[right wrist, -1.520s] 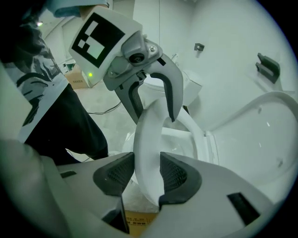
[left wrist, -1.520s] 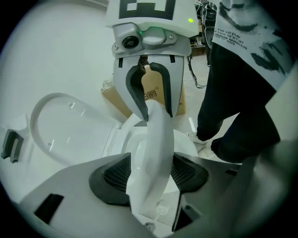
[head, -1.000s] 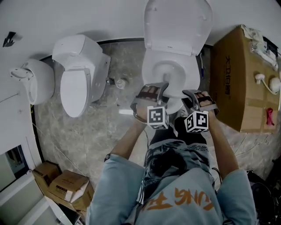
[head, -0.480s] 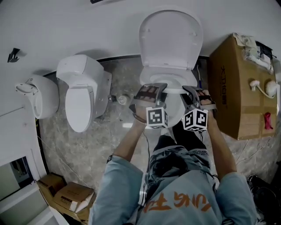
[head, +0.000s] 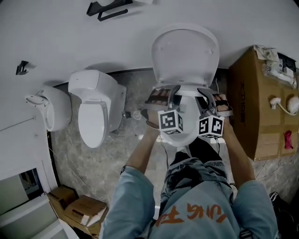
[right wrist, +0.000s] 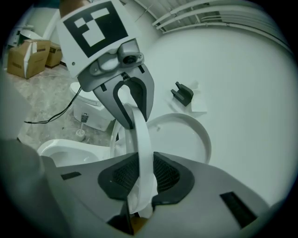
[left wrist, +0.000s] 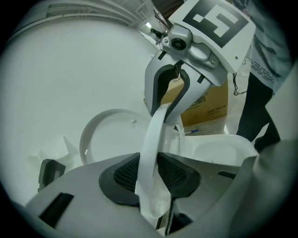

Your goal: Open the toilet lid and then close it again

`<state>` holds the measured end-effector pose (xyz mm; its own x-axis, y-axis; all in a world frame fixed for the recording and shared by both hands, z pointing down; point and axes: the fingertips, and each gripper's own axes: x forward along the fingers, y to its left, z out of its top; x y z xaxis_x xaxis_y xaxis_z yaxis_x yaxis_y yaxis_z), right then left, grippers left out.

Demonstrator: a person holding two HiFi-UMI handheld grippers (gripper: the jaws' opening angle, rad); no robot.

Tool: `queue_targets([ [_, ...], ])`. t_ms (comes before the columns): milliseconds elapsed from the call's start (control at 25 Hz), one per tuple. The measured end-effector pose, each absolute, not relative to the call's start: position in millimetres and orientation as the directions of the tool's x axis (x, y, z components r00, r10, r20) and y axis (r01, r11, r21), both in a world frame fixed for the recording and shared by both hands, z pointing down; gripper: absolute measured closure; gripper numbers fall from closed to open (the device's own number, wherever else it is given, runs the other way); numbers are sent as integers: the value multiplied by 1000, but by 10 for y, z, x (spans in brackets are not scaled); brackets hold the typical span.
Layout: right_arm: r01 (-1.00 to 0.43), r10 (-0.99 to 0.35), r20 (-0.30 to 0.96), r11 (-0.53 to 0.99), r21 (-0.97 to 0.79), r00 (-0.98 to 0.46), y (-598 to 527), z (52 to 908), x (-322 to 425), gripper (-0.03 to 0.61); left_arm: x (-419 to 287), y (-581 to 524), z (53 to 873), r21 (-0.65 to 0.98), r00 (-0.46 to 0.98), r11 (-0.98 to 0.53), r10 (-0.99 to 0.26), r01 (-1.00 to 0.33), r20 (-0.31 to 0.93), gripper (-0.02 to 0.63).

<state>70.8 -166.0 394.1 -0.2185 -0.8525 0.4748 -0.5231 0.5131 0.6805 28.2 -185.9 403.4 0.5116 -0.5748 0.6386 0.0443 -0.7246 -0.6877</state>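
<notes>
Above the toilet bowl [head: 180, 139], pinching the seat ring [left wrist: 156, 130] in left tool [left wrist: 151, 172] and right tool [right wrist: 139, 174], lid [head: 186, 51] already up, closing not yet done.

Second white toilet [head: 96, 116], lid down, stood at 9 o'clock on grey marbled floor [head: 93, 163]; white wall-hung fixture [head: 51, 108] just beyond it. Large cardboard box [head: 252, 112] at 3 o'clock, white fittings [head: 280, 101] and red item [head: 287, 139] on top. Small cardboard boxes [head: 77, 207] at 7 o'clock. Black bracket [head: 110, 8] on white wall [head: 70, 42] at 11 o'clock
</notes>
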Motion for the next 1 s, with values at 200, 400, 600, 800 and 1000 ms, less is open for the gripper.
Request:
queue_targets([
  [200,-542,-850,464,519,661,-248,-1927,3881,838,479,413,-2130,3996,-647,500,-761,-542,49,675,482],
  [400,-587,-836,467,539,604,-288,-2226,3830,977,474,548,-2421,3952,-624,515,-782,-527,18,676,479],
  [600,-586,-835,458,543,602,-304,-2429,3802,1052,469,618,-2628,3936,-591,516,-807,-501,13,695,476],
  [800,-609,-839,447,537,584,-311,-2640,3785,1136,459,694,-2839,3919,-560,500,-829,-485,-2,717,471],
  [1000,-581,-824,452,563,588,-341,-2851,3794,1230,454,794,-3057,3910,-537,495,-843,-481,-33,724,465],
])
